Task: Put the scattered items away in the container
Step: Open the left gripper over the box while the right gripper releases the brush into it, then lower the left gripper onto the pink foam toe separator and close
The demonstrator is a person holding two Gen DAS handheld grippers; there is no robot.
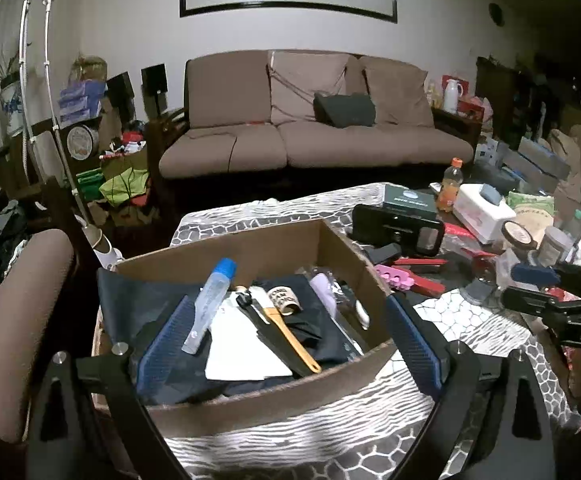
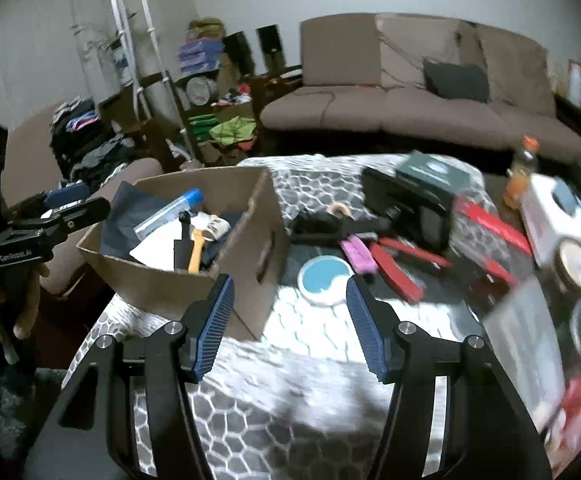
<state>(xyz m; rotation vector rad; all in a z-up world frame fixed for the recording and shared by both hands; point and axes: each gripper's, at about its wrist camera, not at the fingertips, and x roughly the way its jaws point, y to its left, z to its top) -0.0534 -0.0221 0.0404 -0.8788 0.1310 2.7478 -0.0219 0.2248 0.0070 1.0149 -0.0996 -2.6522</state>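
Note:
A cardboard box (image 1: 250,404) sits on the patterned tablecloth and holds a blue-capped tube (image 1: 210,304), a yellow-handled tool (image 1: 290,336), a tape roll (image 1: 284,300), white paper and dark cloth. My left gripper (image 1: 290,340) is open and empty, hovering over the box's near wall. My right gripper (image 2: 290,328) is open and empty, just right of the box (image 2: 250,264), above the table near a round blue-and-white disc (image 2: 324,280). A pink toe separator (image 2: 356,254) and red items (image 2: 396,276) lie scattered beyond it.
A black case (image 2: 410,204), a dark green box (image 2: 430,170), an orange-capped bottle (image 2: 520,172), a white tissue box (image 2: 558,216) and jars (image 2: 574,268) crowd the table's right side. A brown sofa (image 1: 310,136) stands behind. A brown chair (image 1: 22,320) is at left.

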